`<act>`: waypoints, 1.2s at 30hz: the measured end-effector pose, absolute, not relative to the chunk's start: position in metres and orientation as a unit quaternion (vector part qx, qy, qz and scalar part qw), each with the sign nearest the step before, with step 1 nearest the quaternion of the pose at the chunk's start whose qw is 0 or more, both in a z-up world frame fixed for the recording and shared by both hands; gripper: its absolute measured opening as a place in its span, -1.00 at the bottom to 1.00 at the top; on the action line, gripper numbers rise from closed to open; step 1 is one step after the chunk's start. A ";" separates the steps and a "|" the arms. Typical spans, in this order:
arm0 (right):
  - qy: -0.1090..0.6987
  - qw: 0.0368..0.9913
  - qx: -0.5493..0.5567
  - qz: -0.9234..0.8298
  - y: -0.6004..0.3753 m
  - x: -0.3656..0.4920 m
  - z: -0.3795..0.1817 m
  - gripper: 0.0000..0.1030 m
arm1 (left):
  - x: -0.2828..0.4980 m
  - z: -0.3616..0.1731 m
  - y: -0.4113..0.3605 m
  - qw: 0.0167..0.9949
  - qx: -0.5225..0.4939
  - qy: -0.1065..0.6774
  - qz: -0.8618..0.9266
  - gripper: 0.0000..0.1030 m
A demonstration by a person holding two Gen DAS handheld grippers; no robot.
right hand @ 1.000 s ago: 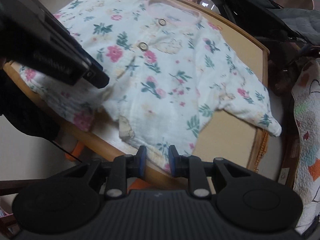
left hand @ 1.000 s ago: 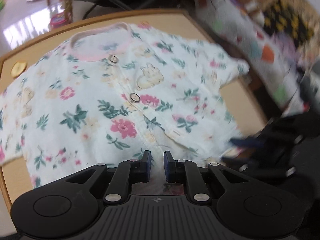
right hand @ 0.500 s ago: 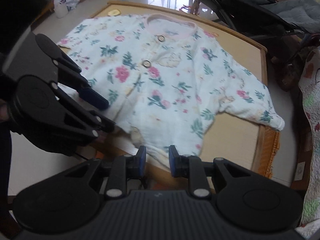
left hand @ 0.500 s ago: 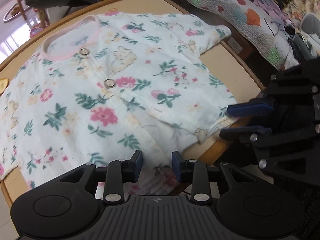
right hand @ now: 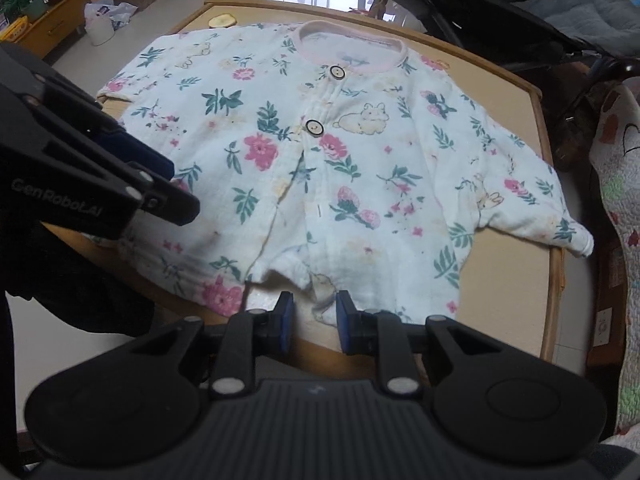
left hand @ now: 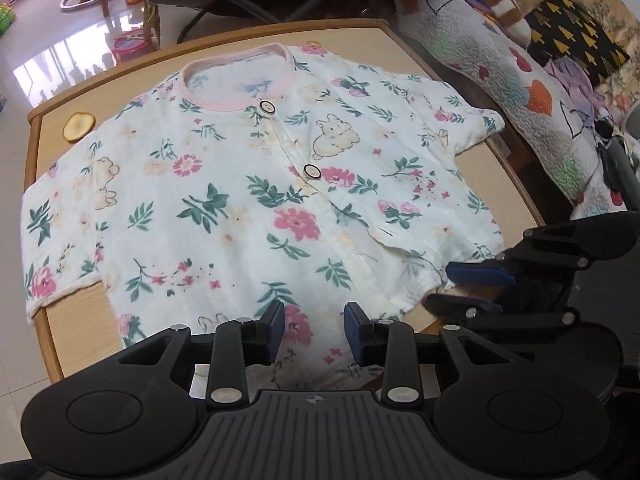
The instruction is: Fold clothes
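Observation:
A white baby shirt with pink flowers, green leaves, a pink collar and two buttons lies spread face up on a wooden table. My left gripper hovers over the shirt's near hem, jaws open, with cloth under the gap but not pinched. In the right wrist view the shirt fills the table. My right gripper stands at the hem's right part, jaws a little apart, pads not pressing the cloth. Each gripper shows in the other's view: the right gripper and the left gripper.
A round wooden slice lies at the table's far left corner. A patterned quilt and cushions lie to the right of the table. A dark stroller stands behind it. Toys and boxes sit on the shiny floor.
My left gripper's jaws have widened and it has drawn back from the hem, so more of the shirt shows. The right wrist view has shifted and rolled slightly; its jaws look the same.

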State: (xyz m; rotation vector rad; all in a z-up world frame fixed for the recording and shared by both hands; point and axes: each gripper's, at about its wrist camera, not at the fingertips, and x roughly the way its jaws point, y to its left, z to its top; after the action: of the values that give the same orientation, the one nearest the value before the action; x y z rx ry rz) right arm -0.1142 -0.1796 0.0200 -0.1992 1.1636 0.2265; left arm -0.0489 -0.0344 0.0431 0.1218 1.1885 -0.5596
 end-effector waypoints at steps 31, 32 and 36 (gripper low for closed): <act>0.521 0.829 -0.046 0.199 -0.150 -0.101 0.094 -0.99 | -0.045 0.047 0.013 0.809 -0.024 0.541 -0.228 -0.29; 0.524 0.826 -0.051 0.201 -0.146 -0.101 0.091 -0.99 | -0.044 0.047 0.016 0.810 -0.025 0.541 -0.226 -0.29; 0.551 0.806 -0.066 0.204 -0.138 -0.099 0.065 -0.99 | -0.042 0.045 0.019 0.810 -0.027 0.543 -0.222 -0.29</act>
State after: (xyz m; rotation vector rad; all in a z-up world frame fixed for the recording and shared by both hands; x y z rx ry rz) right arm -0.0989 -0.1379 0.0649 -0.1416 1.1797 0.4359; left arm -0.0422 0.0194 0.0450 -0.0584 1.1601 -0.4740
